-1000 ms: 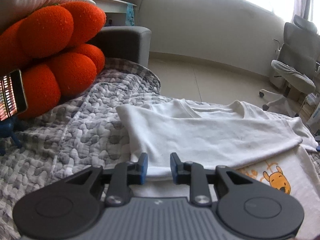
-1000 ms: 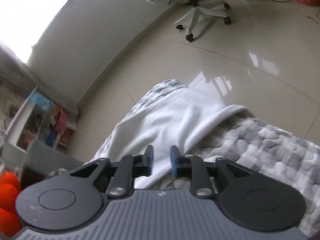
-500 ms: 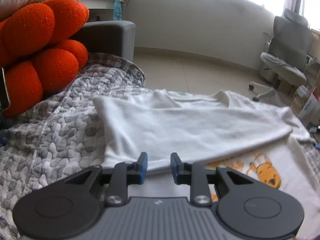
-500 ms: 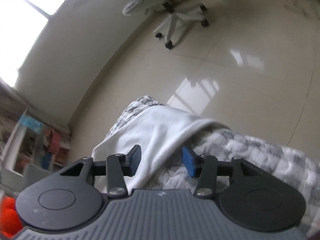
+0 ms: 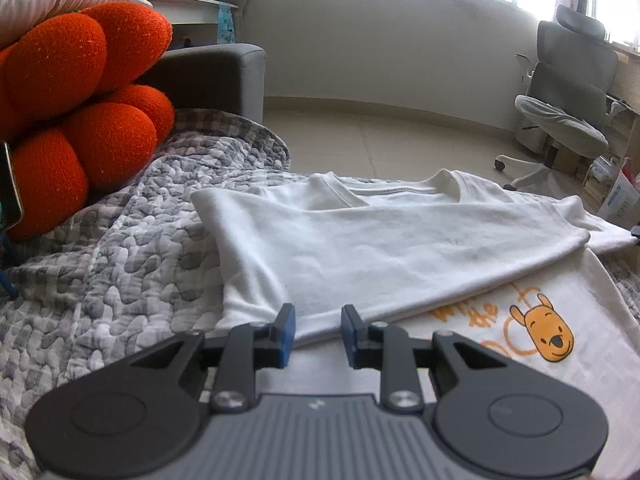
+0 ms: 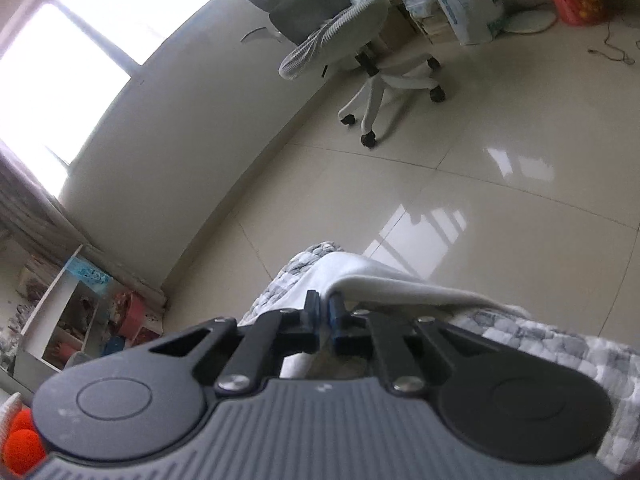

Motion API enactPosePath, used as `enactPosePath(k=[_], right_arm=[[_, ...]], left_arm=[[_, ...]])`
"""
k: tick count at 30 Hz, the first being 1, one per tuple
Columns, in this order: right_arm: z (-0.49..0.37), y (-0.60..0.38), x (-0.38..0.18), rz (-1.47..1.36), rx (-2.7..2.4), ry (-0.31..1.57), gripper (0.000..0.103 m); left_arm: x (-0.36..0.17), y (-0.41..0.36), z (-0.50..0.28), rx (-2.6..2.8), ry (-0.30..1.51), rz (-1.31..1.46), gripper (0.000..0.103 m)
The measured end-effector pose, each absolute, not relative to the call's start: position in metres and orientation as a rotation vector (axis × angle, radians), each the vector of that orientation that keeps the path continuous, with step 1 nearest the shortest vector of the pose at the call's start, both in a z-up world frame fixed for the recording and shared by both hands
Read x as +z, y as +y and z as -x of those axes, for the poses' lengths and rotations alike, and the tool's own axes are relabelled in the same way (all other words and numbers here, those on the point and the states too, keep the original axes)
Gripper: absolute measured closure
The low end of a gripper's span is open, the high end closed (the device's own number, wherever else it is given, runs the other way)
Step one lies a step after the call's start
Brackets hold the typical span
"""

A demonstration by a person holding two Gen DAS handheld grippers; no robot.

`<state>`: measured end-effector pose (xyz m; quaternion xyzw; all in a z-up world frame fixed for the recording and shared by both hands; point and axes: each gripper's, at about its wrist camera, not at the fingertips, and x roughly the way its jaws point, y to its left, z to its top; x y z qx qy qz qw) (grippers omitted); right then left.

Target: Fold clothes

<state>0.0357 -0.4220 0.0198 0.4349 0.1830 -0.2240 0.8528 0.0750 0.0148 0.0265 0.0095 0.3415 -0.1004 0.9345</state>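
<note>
A white T-shirt with an orange bear print lies on the grey quilt, its left side folded over across the body. My left gripper hovers at the near edge of that fold. Its blue pads stand apart, and cloth shows in the gap without being pinched. In the right wrist view, my right gripper is closing on the shirt's sleeve edge at the quilt's far corner. The white cloth runs up between the nearly touching pads and is lifted off the quilt.
A lumpy orange cushion and a grey sofa arm sit to the left. Beyond the quilt is tiled floor with a grey office chair, bags and a low shelf.
My right gripper's jaws spread wide around the sleeve edge, then came together on it and raised it. My left gripper kept its gap and barely shifted.
</note>
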Motion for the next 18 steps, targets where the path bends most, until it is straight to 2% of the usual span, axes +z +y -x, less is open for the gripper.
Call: enactPosePath(k=[11, 18], right_arm=[[-0.041, -0.426, 0.009, -0.958, -0.503, 0.43, 0.096], [-0.041, -0.425, 0.008, -0.952, -0.513, 0.438, 0.096]], left_arm=[[0.044, 0.052, -0.114, -0.081, 0.685, 0.088, 0.076], [0.034, 0.057, -0.153, -0.064, 0.726, 0.095, 0.074]])
